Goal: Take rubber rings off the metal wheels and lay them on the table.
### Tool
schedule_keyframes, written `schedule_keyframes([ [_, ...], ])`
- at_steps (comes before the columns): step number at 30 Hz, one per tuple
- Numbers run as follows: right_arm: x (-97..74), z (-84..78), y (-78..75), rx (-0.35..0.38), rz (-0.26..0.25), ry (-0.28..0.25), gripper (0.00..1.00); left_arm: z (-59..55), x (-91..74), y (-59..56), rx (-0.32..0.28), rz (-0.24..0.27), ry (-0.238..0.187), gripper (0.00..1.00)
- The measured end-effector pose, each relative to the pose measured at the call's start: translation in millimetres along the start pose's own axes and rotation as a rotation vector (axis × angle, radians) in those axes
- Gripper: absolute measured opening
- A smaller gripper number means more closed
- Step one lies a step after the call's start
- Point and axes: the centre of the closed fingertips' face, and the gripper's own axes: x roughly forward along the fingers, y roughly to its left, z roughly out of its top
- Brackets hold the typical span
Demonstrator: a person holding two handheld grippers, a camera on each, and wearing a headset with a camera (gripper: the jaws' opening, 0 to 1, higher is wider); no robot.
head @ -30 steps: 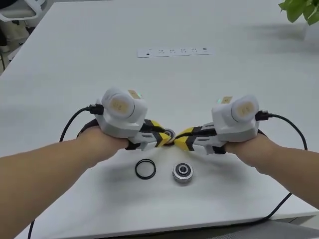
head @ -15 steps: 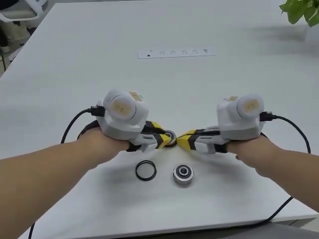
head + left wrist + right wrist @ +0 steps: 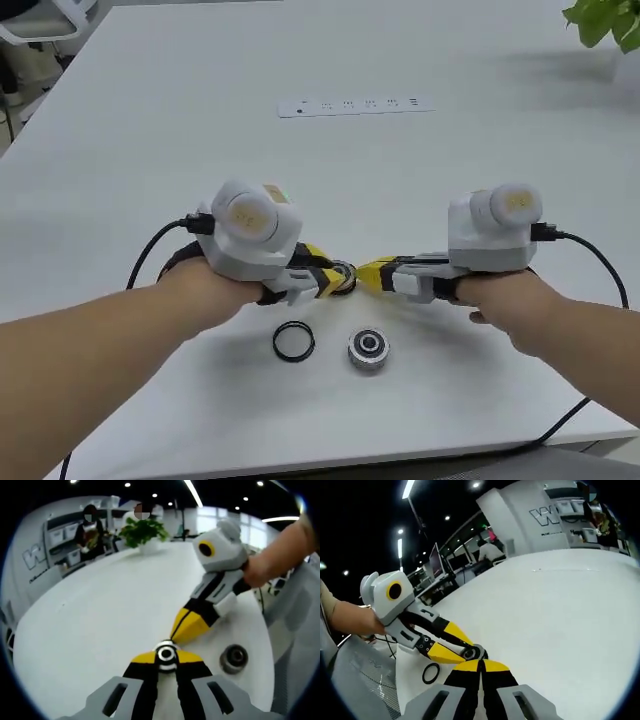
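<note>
Head view: your right tool [image 3: 372, 272] has eased rightward off the wheel [image 3: 341, 273], which your left tool [image 3: 333, 280] pinches above the counter [image 3: 200, 120]. I judge the stripping barely begun. A loose ring [image 3: 292, 341] and a bare wheel [image 3: 369, 347] lie below.
Left gripper view: the wheel's axis runs along your tool.
Right gripper view: the right jaws are pressed together beside it.

On table [image 3: 300, 170], rubber ring [image 3: 292, 341] just left of metal wheel [image 3: 368, 347].

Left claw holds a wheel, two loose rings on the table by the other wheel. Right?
No: the head view shows one loose ring, not two, on the table by the other wheel. The left claw does hold a wheel.
</note>
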Motion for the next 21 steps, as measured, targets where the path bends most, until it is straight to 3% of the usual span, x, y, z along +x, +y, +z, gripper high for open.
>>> schedule_keyframes([
  [21,3.1,6.4,12.9,0.029,0.047,-0.004,0.0,1.1,-0.6,-2.2,0.013,0.009,0.007,0.12],
])
